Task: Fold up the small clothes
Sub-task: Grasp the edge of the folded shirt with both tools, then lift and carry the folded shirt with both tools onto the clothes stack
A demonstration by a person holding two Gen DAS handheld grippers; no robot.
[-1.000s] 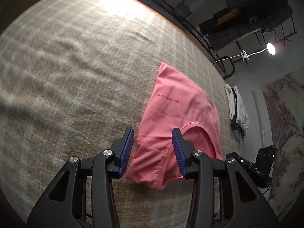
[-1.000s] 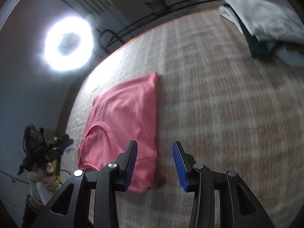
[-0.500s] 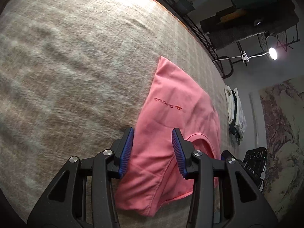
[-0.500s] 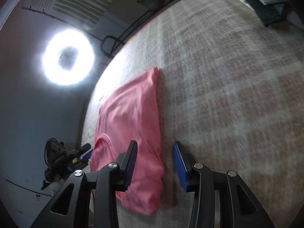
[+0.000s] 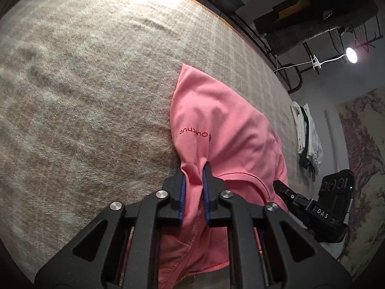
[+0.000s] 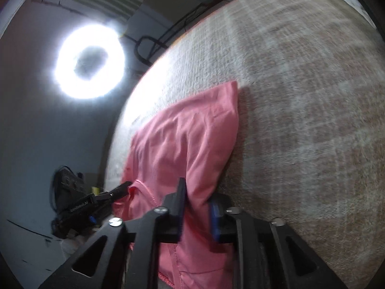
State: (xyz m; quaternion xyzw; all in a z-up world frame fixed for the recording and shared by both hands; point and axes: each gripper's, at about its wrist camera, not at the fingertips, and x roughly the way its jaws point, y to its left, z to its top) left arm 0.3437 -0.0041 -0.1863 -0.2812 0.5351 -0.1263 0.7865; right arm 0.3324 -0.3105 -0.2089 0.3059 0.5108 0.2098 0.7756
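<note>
A pink shirt [image 5: 226,130] with a dark red logo lies on a beige woven blanket [image 5: 84,84]. My left gripper [image 5: 193,178] is shut on a bunched fold of the pink shirt near its neckline edge. In the right wrist view the same pink shirt [image 6: 182,144] rises in a fold toward my right gripper [image 6: 196,200], whose jaws are closed on the cloth at the shirt's near right edge. The right gripper [image 5: 303,207] shows at the right of the left wrist view, and the left gripper [image 6: 96,202] at the left of the right wrist view.
A small pile of white and dark clothes [image 5: 306,137] lies at the blanket's far right edge. A ring light [image 6: 90,60] shines beyond the blanket. A dark metal bed rail [image 5: 264,45] and a lamp [image 5: 351,55] stand behind.
Both grippers moved forward over the shirt's near edge and closed on it. The cloth is now bunched and lifted between each pair of jaws.
</note>
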